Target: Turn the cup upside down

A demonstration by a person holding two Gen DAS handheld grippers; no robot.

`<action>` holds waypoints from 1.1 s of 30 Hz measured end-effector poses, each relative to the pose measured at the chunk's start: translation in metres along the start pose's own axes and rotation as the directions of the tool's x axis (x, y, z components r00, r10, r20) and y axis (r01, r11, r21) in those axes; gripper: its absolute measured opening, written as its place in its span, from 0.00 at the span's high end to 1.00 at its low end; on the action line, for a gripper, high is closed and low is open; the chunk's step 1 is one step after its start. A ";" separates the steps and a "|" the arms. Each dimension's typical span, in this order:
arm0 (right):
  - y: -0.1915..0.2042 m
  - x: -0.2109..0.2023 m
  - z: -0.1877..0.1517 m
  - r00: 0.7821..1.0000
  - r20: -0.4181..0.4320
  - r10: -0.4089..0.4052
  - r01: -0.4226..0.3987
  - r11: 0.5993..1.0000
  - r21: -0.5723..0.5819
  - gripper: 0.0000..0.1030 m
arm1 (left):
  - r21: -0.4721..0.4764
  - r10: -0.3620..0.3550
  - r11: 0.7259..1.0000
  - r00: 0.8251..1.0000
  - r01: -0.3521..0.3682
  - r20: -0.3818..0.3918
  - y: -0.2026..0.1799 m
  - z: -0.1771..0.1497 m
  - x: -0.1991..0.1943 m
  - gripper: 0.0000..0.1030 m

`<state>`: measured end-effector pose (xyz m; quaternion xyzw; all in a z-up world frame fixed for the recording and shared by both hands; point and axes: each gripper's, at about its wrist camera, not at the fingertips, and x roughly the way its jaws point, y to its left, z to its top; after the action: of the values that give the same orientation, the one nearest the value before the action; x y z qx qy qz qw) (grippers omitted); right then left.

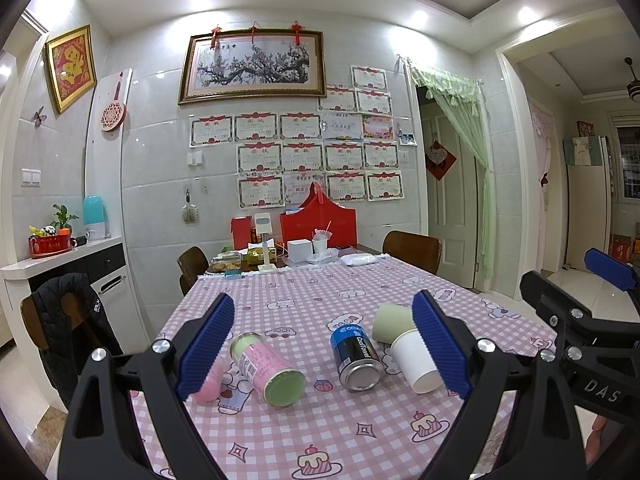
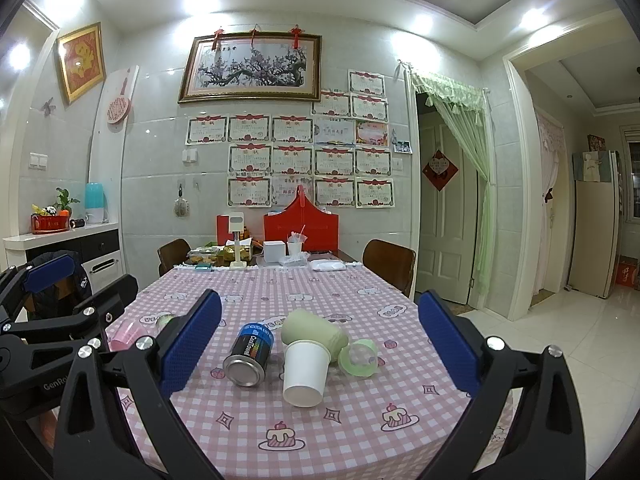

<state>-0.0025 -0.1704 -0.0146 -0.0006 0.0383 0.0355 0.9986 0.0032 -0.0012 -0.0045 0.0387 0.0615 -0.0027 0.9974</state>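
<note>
Left to right on the pink checked tablecloth (image 2: 360, 432): a pink cup (image 1: 210, 380) lies partly hidden behind a blue finger pad, then a pink-labelled can (image 1: 266, 368) on its side — its small print is unreadable. Next lies a blue-and-black can (image 2: 250, 356) reading "CoolTowel". Just right of it a white paper cup (image 2: 304, 372) lies on its side, touching a pale green cup (image 2: 312, 330), with what may be a clear green lid (image 2: 358, 356) beside them.

The left gripper (image 1: 324, 348) and the right gripper (image 2: 320, 348) both hover above the table, jaws spread wide, holding nothing.
</note>
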 end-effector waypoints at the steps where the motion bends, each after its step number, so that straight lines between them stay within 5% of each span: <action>1: 0.000 0.000 0.000 1.000 0.000 0.001 -0.001 1.000 -0.001 0.08 | -0.001 -0.001 1.000 1.000 0.001 0.000 0.001 -0.002 0.002 0.13; 33: 0.000 0.010 -0.008 1.000 -0.011 -0.001 0.001 1.000 -0.002 0.08 | -0.012 -0.001 1.000 1.000 0.001 -0.015 0.000 -0.008 0.008 0.13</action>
<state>0.0065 -0.1700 -0.0234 -0.0016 0.0437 0.0349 0.9984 0.0105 -0.0001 -0.0135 0.0325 0.0689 -0.0025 0.9971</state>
